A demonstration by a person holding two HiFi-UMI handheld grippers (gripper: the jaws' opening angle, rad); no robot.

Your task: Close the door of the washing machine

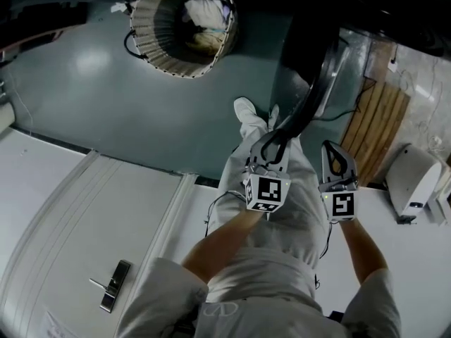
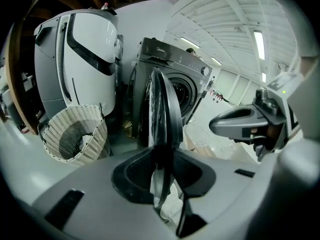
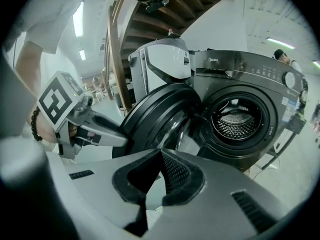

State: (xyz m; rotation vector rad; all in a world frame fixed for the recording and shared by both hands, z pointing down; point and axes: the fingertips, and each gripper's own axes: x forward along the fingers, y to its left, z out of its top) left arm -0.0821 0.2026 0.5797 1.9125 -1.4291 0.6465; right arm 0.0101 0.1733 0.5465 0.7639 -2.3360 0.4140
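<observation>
The dark grey washing machine (image 3: 240,84) stands with its round door (image 3: 155,114) swung wide open, baring the steel drum (image 3: 239,120). In the left gripper view the door (image 2: 162,104) is seen edge-on, and its rim runs down between the jaws of my left gripper (image 2: 161,151), which closes on it. From the head view, the left gripper (image 1: 271,148) meets the door's curved rim (image 1: 317,83). My right gripper (image 3: 160,156) hangs to the right of it, short of the door, its tips together and nothing between them. It shows too in the head view as the right gripper (image 1: 331,150).
A wicker laundry basket (image 1: 183,30) with cloth inside stands on the floor left of the machine. A white appliance (image 2: 85,59) stands beside the washer. Wooden slats (image 1: 377,118) lean at the right. A white panel with a metal handle (image 1: 113,284) lies at lower left.
</observation>
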